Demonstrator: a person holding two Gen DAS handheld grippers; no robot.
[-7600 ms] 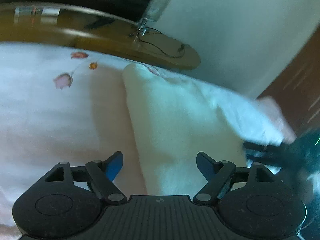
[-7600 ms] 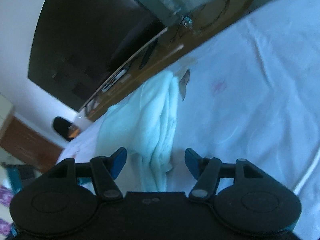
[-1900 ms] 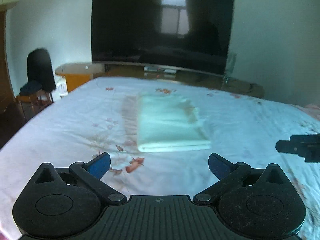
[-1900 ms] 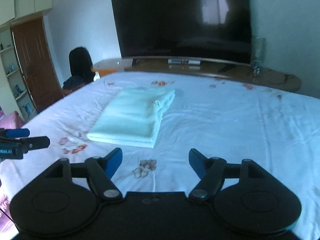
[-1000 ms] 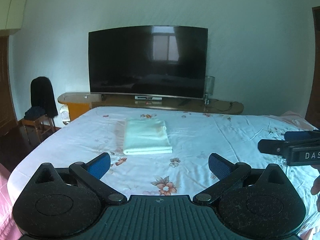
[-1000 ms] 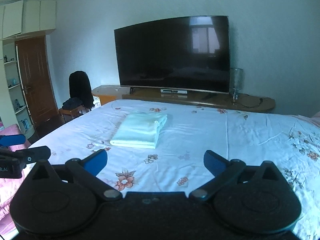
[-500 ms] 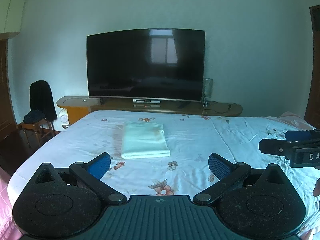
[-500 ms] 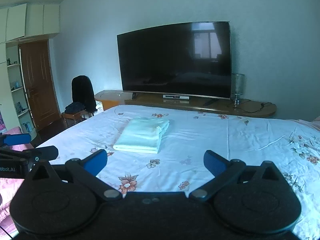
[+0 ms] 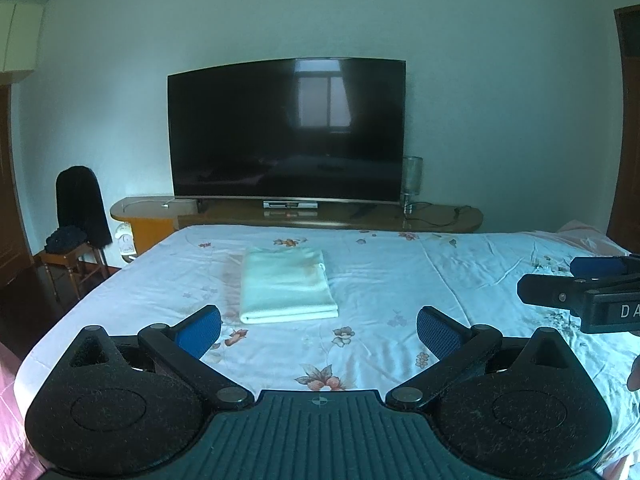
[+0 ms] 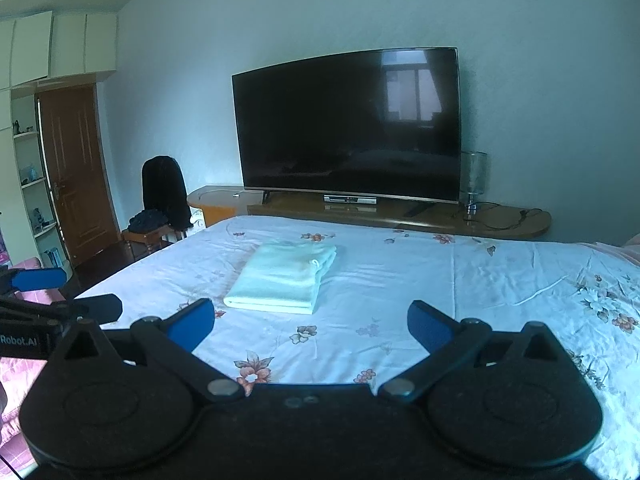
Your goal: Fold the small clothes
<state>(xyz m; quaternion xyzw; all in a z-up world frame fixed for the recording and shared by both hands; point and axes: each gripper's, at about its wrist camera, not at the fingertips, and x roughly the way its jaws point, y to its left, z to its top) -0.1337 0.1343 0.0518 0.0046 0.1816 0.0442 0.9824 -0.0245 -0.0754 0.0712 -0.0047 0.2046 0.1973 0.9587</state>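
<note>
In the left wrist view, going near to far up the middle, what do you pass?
left gripper, jaws open → floral bed sheet → folded pale cloth → wooden TV stand → dark TV screen → wall

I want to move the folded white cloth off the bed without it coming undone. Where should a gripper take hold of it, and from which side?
Probably the rounded fold edge nearest the camera, approached low from the foot of the bed. The folded cloth lies flat; its loose layered edges show along its right side in the right wrist view, so pinching the near fold should keep every layer together.
</note>
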